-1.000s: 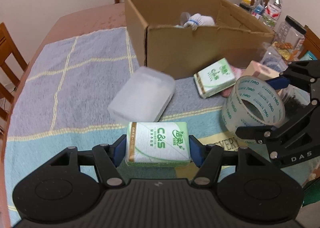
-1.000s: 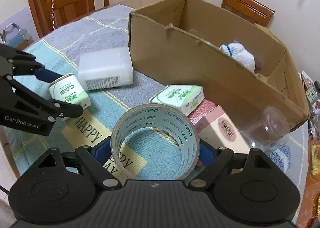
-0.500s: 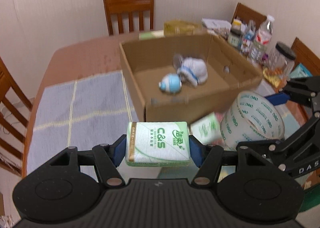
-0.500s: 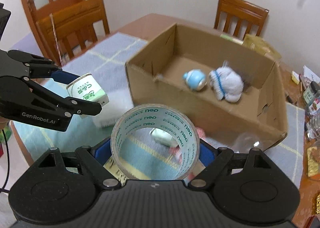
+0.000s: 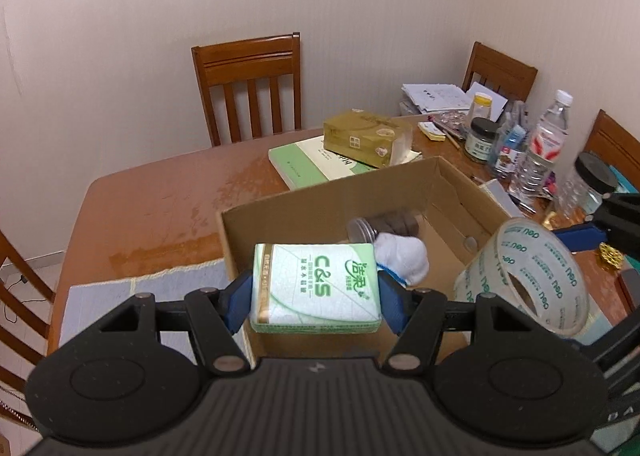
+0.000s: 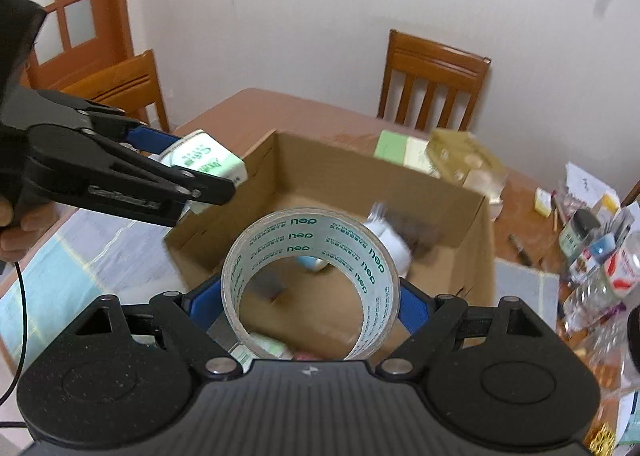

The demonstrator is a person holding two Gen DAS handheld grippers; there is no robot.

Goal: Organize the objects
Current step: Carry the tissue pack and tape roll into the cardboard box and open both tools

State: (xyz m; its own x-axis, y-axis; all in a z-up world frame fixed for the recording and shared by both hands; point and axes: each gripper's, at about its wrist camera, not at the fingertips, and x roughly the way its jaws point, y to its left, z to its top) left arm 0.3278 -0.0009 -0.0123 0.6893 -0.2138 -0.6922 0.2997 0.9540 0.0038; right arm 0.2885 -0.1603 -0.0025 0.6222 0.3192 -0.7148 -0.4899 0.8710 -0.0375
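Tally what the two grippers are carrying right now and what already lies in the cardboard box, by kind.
Tissue packs, held in the left gripper: 1
Tape rolls, held in the right gripper: 1
Metal-lidded jars in the cardboard box: 1
White socks in the box: 1
Blue round item in the box: 1
Total: 5

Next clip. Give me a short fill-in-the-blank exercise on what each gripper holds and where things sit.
1. The left gripper is shut on a green ____.
2. The right gripper is shut on a roll of clear ____.
3. The white sock lies inside the ____.
4. On the green book behind the box rests a ____ pack.

Missing words: tissue pack; tape; cardboard box; yellow
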